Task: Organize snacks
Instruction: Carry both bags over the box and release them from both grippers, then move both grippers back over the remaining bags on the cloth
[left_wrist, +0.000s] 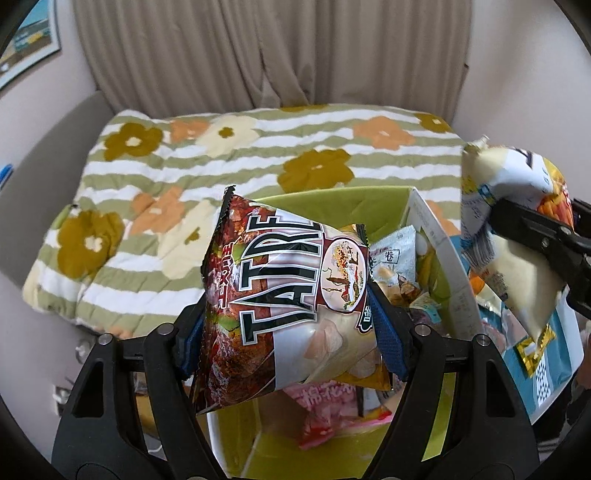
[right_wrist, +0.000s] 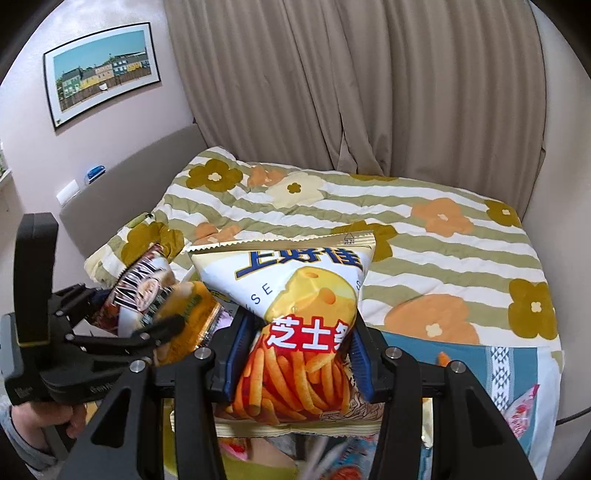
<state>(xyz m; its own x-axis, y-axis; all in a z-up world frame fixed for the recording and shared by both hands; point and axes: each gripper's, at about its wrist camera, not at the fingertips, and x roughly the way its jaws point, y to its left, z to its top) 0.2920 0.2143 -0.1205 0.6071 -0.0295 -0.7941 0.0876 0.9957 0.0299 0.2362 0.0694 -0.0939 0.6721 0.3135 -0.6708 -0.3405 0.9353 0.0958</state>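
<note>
Left gripper (left_wrist: 288, 332) is clamped on the chip bag (left_wrist: 288, 291) above the green box (left_wrist: 332, 199), right gripper (right_wrist: 295, 354) clamped on the cheese-stick bag (right_wrist: 295, 321) alongside; risk: air-filled, slick bags may slip or burst under pinch.

We've got the green open-topped storage box (left_wrist: 332, 201) sitting on the flower-patterned striped quilt (left_wrist: 177, 177), with small snack packets (left_wrist: 397, 258) piled inside. The dark red potato chip bag (left_wrist: 291, 295) hangs above the box, the white cheese-stick snack bag (right_wrist: 295, 325) to its right. Pleated beige curtain (right_wrist: 351, 85) behind the bed.
</note>
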